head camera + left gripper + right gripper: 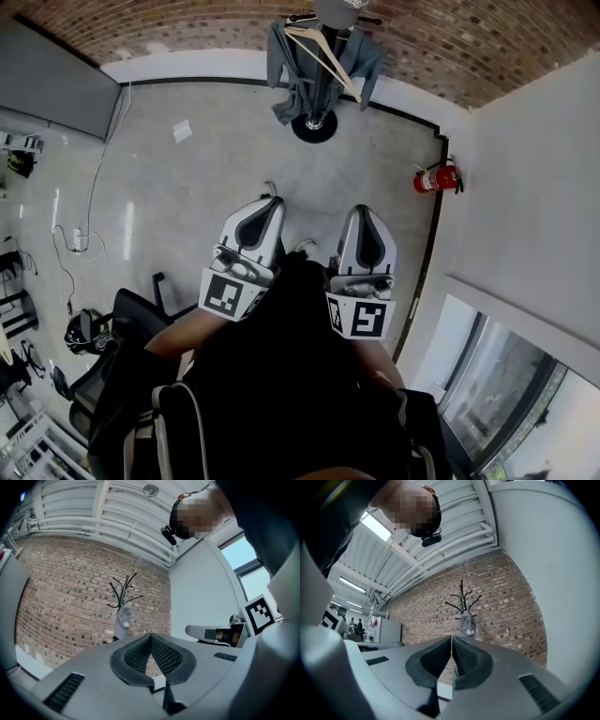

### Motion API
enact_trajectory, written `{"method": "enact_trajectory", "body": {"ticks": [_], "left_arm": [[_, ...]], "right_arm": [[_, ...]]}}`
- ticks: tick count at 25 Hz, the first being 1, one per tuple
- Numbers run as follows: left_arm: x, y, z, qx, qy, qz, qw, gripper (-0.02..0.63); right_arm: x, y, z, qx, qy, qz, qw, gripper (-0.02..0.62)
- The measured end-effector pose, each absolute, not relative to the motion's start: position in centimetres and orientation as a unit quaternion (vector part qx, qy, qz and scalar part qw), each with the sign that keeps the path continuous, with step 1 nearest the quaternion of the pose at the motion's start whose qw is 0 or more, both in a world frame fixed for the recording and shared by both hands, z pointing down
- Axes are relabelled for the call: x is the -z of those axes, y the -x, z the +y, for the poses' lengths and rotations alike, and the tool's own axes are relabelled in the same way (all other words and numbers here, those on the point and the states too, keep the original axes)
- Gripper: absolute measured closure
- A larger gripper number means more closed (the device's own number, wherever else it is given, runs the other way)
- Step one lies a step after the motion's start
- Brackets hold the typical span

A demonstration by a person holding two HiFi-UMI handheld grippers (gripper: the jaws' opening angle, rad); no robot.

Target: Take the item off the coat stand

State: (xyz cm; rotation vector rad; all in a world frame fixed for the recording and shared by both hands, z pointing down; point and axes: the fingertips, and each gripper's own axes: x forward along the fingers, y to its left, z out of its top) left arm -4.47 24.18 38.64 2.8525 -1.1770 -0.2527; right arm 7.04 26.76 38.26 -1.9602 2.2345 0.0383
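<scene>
A black coat stand [316, 112] rises by the brick wall, some way ahead of me. On it hang a grey-blue jacket [286, 70] and a wooden hanger [323, 56], with a grey cap [337, 9] on top. My left gripper [273, 200] and right gripper [364, 209] are held side by side in front of my body, both shut and empty, well short of the stand. In the left gripper view the coat stand [123, 590] and cap [123, 618] show above the left gripper [150, 636]. In the right gripper view the cap [467, 625] hangs just above the right gripper [451, 638].
A red fire extinguisher [437, 177] stands at the white wall [525, 187] on the right, with a window [506, 394] below it. A black chair [127, 314] and floor cables [70, 244] lie at the left. A paper scrap [183, 130] lies on the grey floor.
</scene>
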Motion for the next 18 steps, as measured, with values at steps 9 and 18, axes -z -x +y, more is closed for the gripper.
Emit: {"method": "enact_trajectory", "body": {"ticks": [9,18], "left_arm": [[-40.0,2.9,20.0,0.07,-0.929,-0.363,0.027,0.588],[-40.4,0.3,13.1,0.066,-0.938,-0.337,0.045,0.588]], "right_arm": [[-39.1,-7.4,23.5,-0.008,0.666,0.743,0.062,0.572],[-37.7,-8.0,16.8,-0.024,0.675,0.734,0.071,0.574]]}}
